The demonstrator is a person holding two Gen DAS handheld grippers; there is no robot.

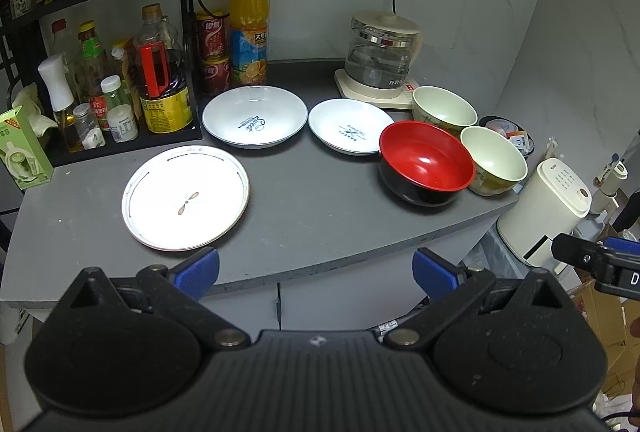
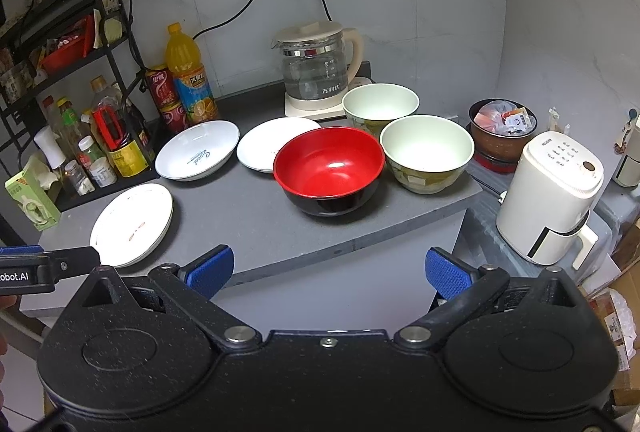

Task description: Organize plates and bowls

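Both grippers are hovering off the near edge of the grey countertop (image 1: 320, 208), each with its blue-padded fingers spread wide apart and gripping nothing: the left gripper (image 1: 316, 266) is facing the near left of the counter, the right gripper (image 2: 329, 268) the near middle.

Six dishes are sitting on the counter. A flat white plate (image 1: 186, 197) with a small brown motif is lying near left. Farther back, a white dish with "Sweet" lettering (image 1: 255, 116) is resting beside a smaller white dish (image 1: 351, 126). To the right, a red-and-black bowl (image 1: 426, 162) is standing in front, overlapping the smaller dish's edge in the right wrist view. Two pale green bowls are sitting at the right end: the nearer green bowl (image 1: 494, 159) just beside the red one, the farther green bowl (image 1: 444, 107) next to a glass kettle (image 1: 382, 52).

Only the right wrist view is showing the kettle's handle and a brown bowl of packets (image 2: 503, 128) clearly. Only the left wrist view is showing the lettering on the smaller dish. Each view is catching the other gripper's tip at its edge. A white air fryer (image 2: 550, 196) is standing lower, right of the counter.
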